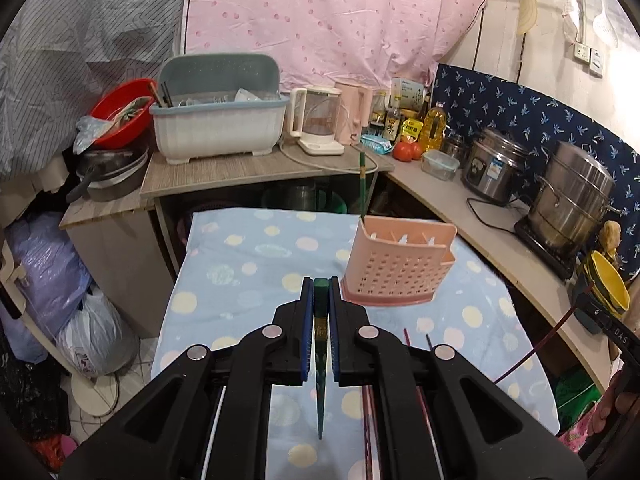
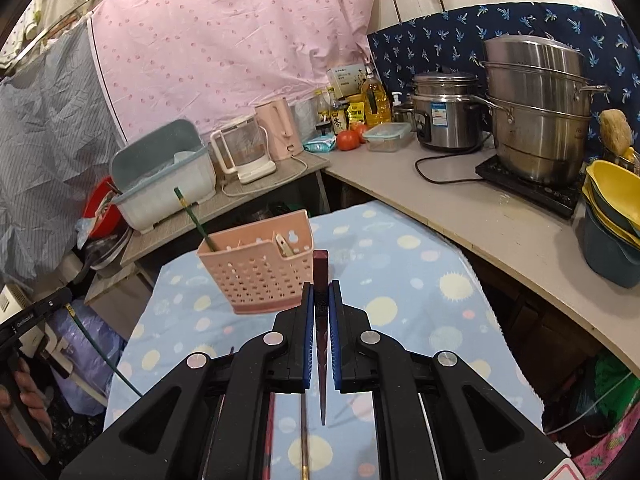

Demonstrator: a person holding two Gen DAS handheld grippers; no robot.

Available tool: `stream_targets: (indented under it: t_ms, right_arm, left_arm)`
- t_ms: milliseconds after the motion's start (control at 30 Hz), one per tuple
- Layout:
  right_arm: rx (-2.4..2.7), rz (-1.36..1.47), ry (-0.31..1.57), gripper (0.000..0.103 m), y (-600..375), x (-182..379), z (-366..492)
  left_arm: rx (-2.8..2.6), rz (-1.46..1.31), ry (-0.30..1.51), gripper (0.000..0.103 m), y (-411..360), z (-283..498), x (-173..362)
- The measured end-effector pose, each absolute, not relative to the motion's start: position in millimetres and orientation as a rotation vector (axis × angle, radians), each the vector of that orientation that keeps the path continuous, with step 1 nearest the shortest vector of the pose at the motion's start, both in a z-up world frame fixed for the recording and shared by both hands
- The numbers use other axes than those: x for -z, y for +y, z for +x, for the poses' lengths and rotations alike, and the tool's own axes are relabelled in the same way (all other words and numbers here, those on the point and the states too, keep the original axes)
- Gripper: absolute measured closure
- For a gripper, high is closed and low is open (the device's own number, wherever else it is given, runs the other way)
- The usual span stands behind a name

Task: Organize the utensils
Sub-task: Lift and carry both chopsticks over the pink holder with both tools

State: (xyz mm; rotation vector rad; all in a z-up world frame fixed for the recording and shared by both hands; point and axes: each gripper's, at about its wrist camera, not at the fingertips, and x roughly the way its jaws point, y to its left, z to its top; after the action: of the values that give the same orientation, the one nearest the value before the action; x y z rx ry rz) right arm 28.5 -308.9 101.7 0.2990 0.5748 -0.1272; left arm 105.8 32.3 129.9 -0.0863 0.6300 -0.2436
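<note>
Pink dotted sheet [image 1: 320, 20] on wall; wooden counter [image 2: 500, 232] along right side.

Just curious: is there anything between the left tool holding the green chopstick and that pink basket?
No. In the left wrist view, only bare dotted blue cloth separates the left tool from the pink basket.

A utensil holder [image 1: 394, 266] stands on a cloth-covered surface [image 1: 248, 264], with one chopstick [image 1: 362, 184] upright in its left compartment. Behind it, a dish rack [image 1: 218, 120] sits left of a kettle [image 1: 318, 120]; pots [image 1: 572, 196] stand right.
</note>
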Motion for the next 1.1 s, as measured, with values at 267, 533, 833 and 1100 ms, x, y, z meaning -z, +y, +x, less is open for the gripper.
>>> stream_targets:
  t_ms: [267, 533, 833, 1100]
  right_arm:
    - [0.108, 0.328, 0.502, 0.096, -320.9, -138.0, 69.7]
    - [0.093, 0.331, 0.428, 0.096, -326.8, -180.4, 126.3]
    - [0.096, 0.324, 0.420, 0.096, -322.9, -187.0, 189.9]
    - [0.107, 0.309, 0.523, 0.096, -317.5, -144.9, 235.9]
  left_arm:
    - [0.280, -0.103, 0.558, 0.096, 12.4, 141.1, -170.9]
    - [0.310, -0.123, 0.456, 0.096, -11.7, 180.3, -226.5]
    - [0.333, -0.146, 0.404, 0.096, -36.9, 227.2, -248.0]
    - [0.317, -0.134, 0.490, 0.096, -51.2, 265.1, -210.8]
